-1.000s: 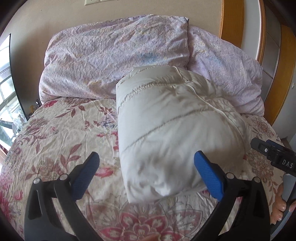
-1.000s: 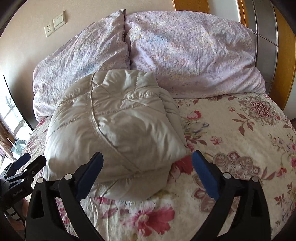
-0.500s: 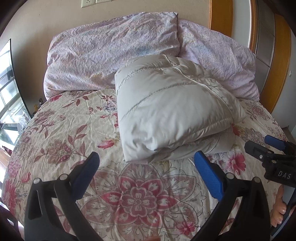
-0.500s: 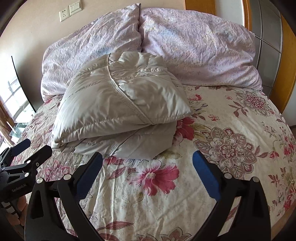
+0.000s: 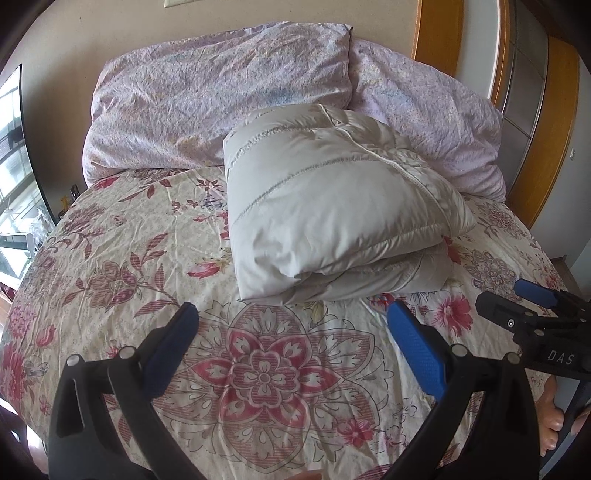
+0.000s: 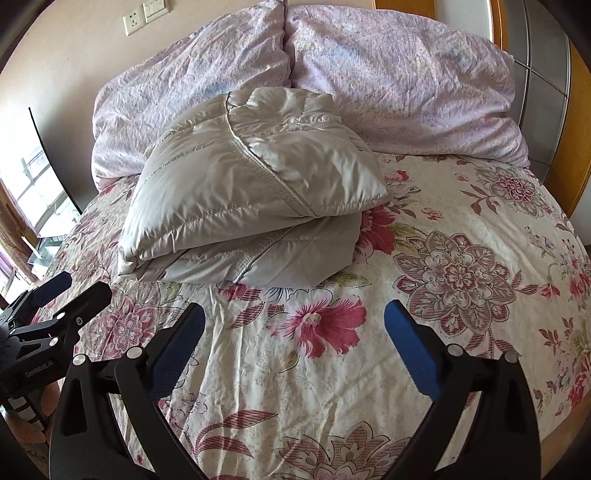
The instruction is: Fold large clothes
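Note:
A pale grey puffer jacket [image 5: 332, 206] lies folded into a thick bundle on the floral bedspread [image 5: 129, 258], just in front of the pillows. In the right wrist view the same jacket [image 6: 251, 192] shows two stacked layers. My left gripper [image 5: 291, 325] is open, its blue pads held above the bedspread a short way in front of the bundle, touching nothing. My right gripper [image 6: 295, 325] is also open and empty, hovering over the bedspread [image 6: 461, 221] in front of the jacket. Each gripper appears at the edge of the other's view: right gripper [image 5: 532, 306], left gripper [image 6: 55, 295].
Two lilac pillows [image 5: 221, 99] [image 6: 406, 74] lean against the wall and wooden headboard [image 5: 436, 37] behind the jacket. A window [image 5: 14, 147] is at the left. Wall sockets [image 6: 146, 13] sit above the pillows. Open bedspread lies right of the jacket.
Both grippers have drawn back from the folded jacket toward the foot of the bed. The jacket now lies farther off, untouched, and more bedspread shows in front of it.

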